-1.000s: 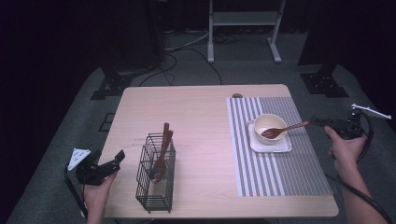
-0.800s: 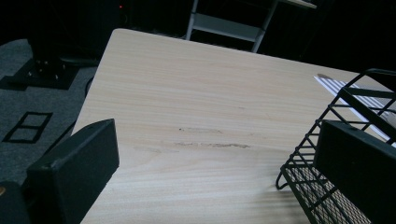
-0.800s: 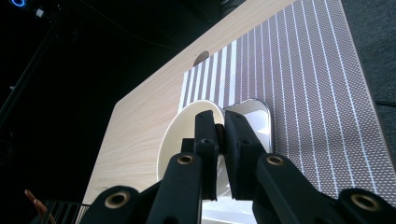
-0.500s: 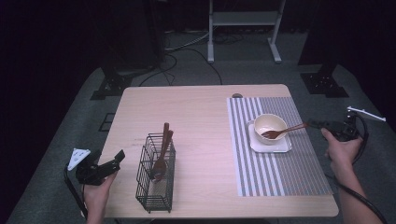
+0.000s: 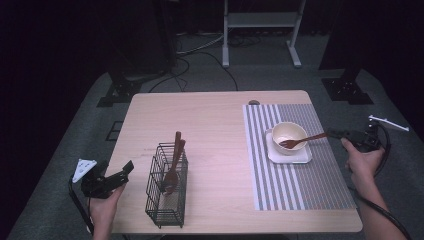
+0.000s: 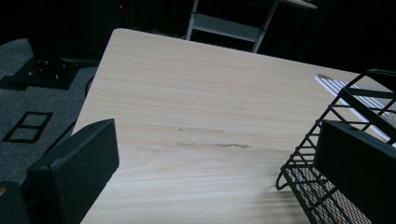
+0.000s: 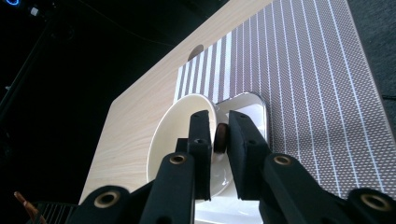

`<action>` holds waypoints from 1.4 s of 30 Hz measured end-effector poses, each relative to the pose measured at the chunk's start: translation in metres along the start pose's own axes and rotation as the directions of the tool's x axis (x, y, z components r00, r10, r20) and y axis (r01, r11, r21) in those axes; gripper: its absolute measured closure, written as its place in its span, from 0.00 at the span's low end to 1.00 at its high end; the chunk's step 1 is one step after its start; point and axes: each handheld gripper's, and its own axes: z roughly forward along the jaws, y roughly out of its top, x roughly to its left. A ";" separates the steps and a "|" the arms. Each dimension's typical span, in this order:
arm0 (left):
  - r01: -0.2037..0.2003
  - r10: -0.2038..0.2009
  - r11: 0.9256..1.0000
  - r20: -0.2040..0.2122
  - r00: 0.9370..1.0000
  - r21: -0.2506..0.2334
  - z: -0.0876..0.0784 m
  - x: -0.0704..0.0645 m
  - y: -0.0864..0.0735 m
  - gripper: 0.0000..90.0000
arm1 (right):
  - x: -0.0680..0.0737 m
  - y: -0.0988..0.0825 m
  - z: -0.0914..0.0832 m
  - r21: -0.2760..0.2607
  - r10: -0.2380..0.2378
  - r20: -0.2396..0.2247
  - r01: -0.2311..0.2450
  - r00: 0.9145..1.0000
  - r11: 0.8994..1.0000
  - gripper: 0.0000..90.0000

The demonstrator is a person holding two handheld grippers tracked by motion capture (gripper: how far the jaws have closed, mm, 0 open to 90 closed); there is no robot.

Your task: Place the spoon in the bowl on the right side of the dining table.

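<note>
A wooden fork (image 5: 302,140) lies with its head in a cream bowl (image 5: 289,134) on a small white plate (image 5: 290,156), its handle pointing right. My right gripper (image 5: 334,134) is at the handle's end, off the table's right edge. In the right gripper view the handle tip (image 7: 221,137) sits between the pads of the right gripper (image 7: 219,126) with a thin gap beside it; the jaws have just been opening. My left gripper (image 5: 124,172) stands wide open at the table's front left corner, next to a black wire basket (image 5: 167,197). Nothing is between the jaws of the left gripper (image 6: 219,144).
The bowl and plate sit on a grey striped placemat (image 5: 300,190) on the right half of the wooden table (image 5: 210,125). The basket holds wooden utensils (image 5: 174,160) standing upright. A metal stand (image 5: 260,20) is on the floor beyond the table.
My right hand has edged slightly left toward the bowl, the fork still resting in it. The left hand and gripper have not moved.
</note>
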 end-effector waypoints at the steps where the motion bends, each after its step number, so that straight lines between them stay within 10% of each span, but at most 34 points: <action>1: 0.001 -0.001 1.000 0.000 1.000 -0.001 0.000 0.000 0.000 0.00 | 0.000 0.000 0.000 0.000 0.004 -0.001 -0.004 1.000 1.000 0.85; 42: 0.002 -0.002 1.000 -0.006 1.000 -0.003 -0.001 0.001 0.000 0.00 | -0.005 -0.033 0.001 0.059 0.013 -0.094 -0.008 0.995 0.998 0.73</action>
